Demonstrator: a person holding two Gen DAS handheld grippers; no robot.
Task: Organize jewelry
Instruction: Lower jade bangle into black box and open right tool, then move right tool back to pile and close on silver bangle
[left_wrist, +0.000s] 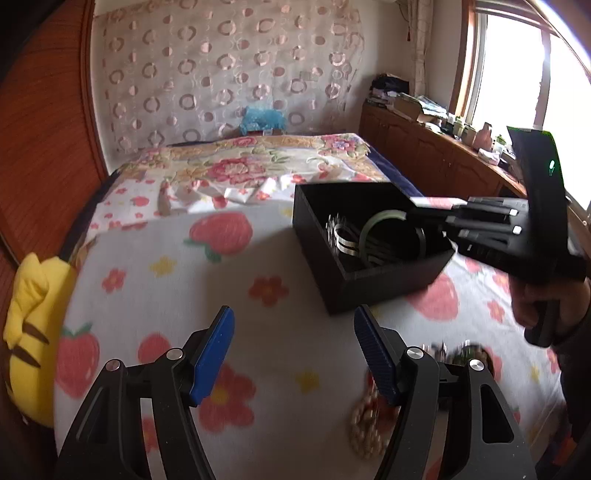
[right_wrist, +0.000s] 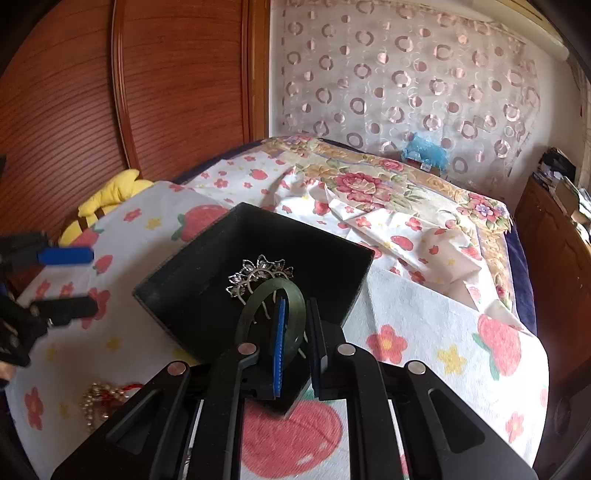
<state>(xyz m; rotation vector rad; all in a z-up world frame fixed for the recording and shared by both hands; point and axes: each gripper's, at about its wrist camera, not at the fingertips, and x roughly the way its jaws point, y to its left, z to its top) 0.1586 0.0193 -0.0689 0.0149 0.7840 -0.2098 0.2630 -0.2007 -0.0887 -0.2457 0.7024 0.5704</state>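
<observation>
One green bangle (right_wrist: 275, 295) between the right gripper's (right_wrist: 297, 343) closed fingers, one silver comb (right_wrist: 258, 275) boxed; left gripper (left_wrist: 293, 354) fingers apart.

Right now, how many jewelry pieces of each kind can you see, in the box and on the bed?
Green bangle, in the box, between the right jaws: 1
Silver hair comb, in the box: 1
Bead strings, on the bed: 1 heap, count unclear
Total: 3

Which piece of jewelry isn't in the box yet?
The beaded pearl-coloured bracelet lies on the strawberry-print bedsheet, outside the black box; the green bangle and silver hair comb are over it.
</observation>
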